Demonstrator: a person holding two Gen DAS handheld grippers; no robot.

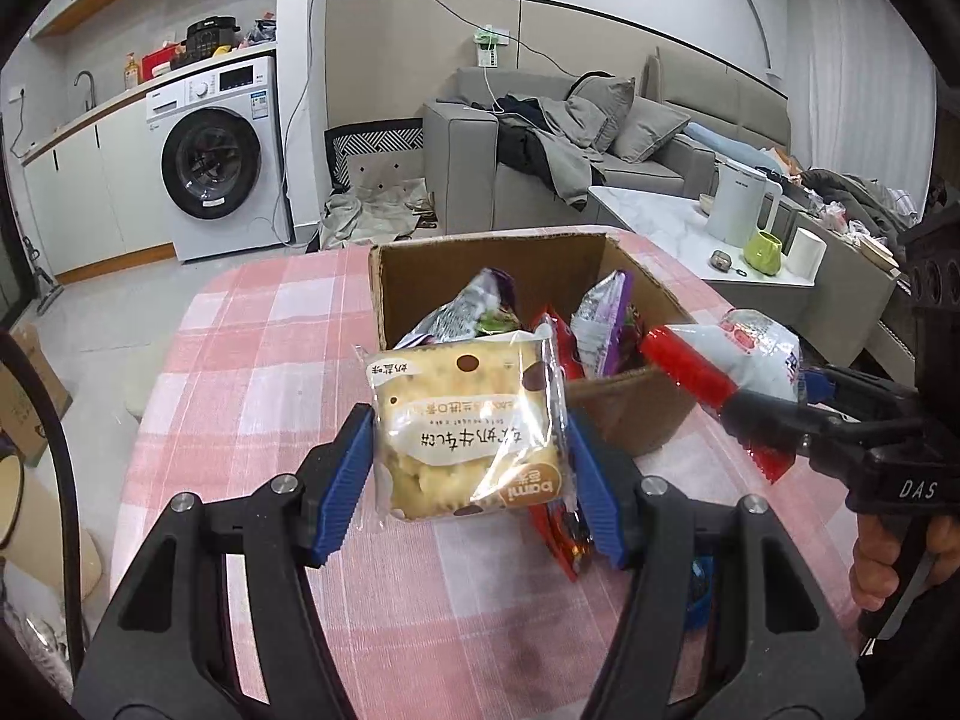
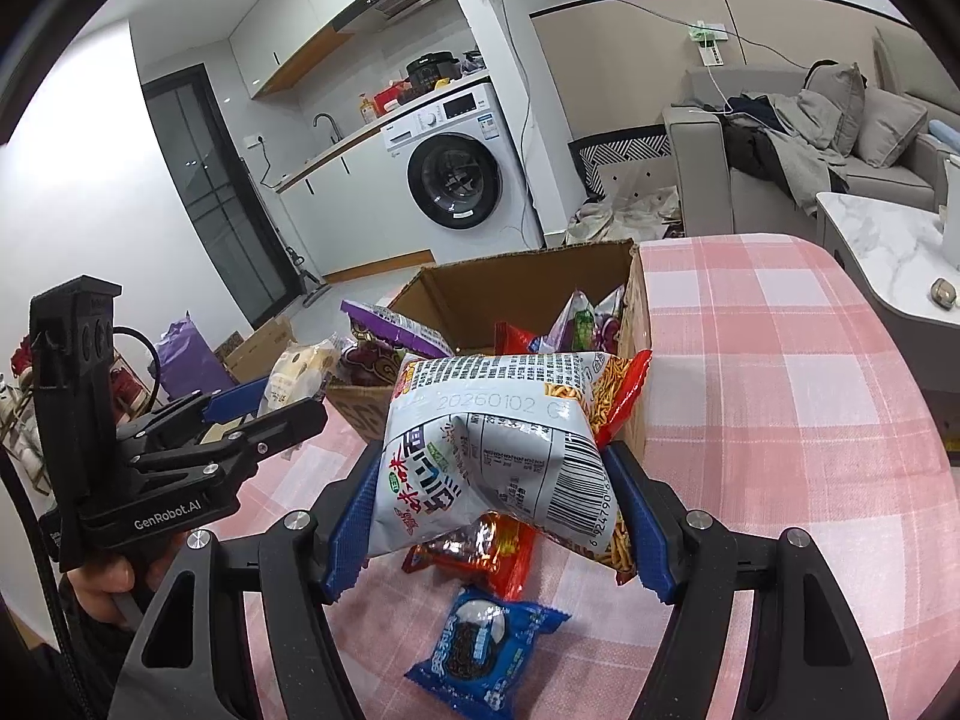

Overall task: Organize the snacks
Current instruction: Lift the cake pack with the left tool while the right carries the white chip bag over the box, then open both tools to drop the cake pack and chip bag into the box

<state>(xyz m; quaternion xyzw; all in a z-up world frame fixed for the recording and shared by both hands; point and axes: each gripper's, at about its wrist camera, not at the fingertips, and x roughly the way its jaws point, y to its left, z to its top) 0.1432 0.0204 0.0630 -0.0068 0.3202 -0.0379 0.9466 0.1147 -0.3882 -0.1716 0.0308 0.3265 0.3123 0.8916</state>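
Left tongs [image 1: 471, 468] clamp a biscuit pack [image 1: 465, 432]; right tongs [image 2: 498, 516] pinch a noodle-snack bag [image 2: 498, 444]. Cardboard box [image 2: 636, 324], upper centre, already holds several packets; a blue cookie pack [image 2: 489, 651] and red packet [image 2: 480, 555] remain on the surface [image 2: 780, 420].

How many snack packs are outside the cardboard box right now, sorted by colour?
Cream biscuit pack, held in the left tongs: 1
White-and-red bag, held in the right tongs: 1
Red packet, lying on the table: 1
Blue cookie packet, lying on the table: 1
Total: 4
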